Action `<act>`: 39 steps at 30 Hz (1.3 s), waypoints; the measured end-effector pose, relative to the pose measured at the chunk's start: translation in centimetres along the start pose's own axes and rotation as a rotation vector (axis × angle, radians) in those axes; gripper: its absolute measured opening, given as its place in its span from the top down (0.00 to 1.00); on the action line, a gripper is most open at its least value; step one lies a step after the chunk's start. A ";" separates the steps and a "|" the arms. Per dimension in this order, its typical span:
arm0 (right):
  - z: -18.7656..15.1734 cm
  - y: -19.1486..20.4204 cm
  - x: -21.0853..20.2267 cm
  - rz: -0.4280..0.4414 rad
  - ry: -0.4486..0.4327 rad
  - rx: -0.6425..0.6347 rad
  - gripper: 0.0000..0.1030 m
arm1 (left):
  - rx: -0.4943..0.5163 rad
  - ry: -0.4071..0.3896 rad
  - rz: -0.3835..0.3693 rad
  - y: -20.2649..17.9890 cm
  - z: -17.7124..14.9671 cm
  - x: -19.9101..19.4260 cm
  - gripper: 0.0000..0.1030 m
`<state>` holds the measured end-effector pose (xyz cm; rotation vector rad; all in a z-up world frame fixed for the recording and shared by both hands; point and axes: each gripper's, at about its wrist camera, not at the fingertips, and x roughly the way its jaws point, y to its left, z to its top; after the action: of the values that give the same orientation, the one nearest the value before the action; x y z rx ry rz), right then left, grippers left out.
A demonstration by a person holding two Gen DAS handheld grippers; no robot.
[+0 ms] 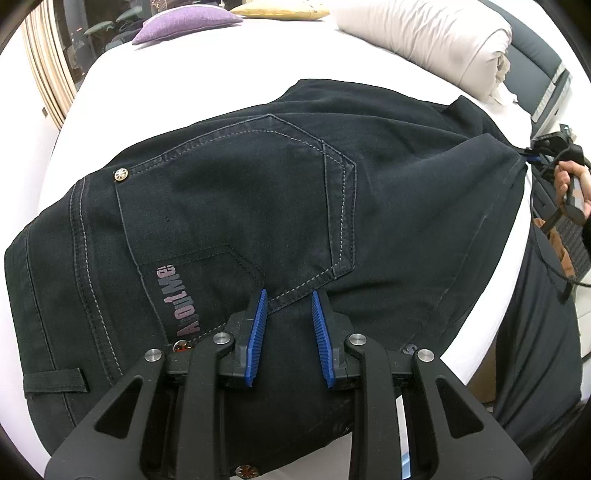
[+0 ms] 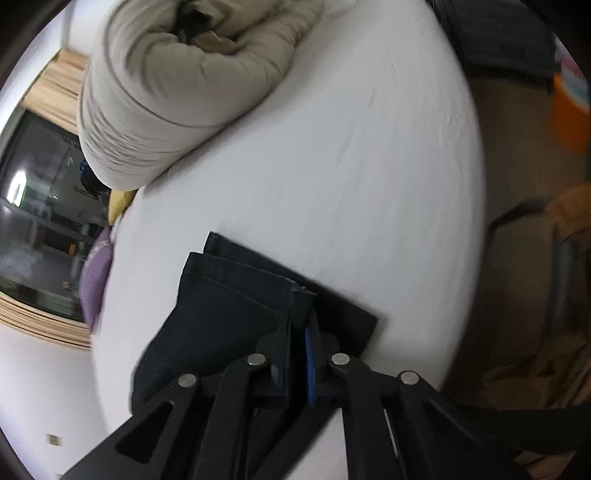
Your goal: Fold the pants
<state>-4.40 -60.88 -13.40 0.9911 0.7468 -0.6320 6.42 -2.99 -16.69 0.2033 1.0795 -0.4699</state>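
Observation:
Dark navy pants (image 1: 280,192) lie on a white bed (image 1: 177,88), back pocket up, folded lengthwise. At the waist end, my left gripper (image 1: 289,295) has its blue pads a little apart with thick waist fabric filling the gap. The legs run off to the right, where my right gripper (image 1: 530,154) pinches the far end beside a person's hand (image 1: 567,184). In the right wrist view the right gripper (image 2: 301,321) is shut on the stacked leg hems (image 2: 229,306), raised slightly off the sheet (image 2: 332,166).
A rolled beige duvet (image 1: 424,40) lies at the head of the bed (image 2: 177,92). Purple (image 1: 181,24) and yellow (image 1: 280,9) cushions sit at the far side. The person's dark trouser leg (image 1: 535,332) stands at the bed's right edge. Brown clutter (image 2: 546,295) lies beyond it.

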 end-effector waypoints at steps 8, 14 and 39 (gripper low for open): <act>-1.9 1.0 0.6 -0.282 -0.027 -0.156 0.83 | -0.001 -0.004 -0.013 0.3 -0.1 -0.1 0.76; -0.7 4.3 -3.9 -0.295 -0.146 -0.294 0.46 | -0.008 -0.011 -0.008 0.5 -0.2 -0.2 0.76; -14.7 24.2 7.6 -0.011 0.429 -1.868 0.34 | 0.010 0.008 -0.054 1.1 0.7 0.2 0.76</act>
<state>14.68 -38.68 -12.41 -0.6532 1.2555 0.4099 7.58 -2.33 -16.65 0.1856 1.0929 -0.5232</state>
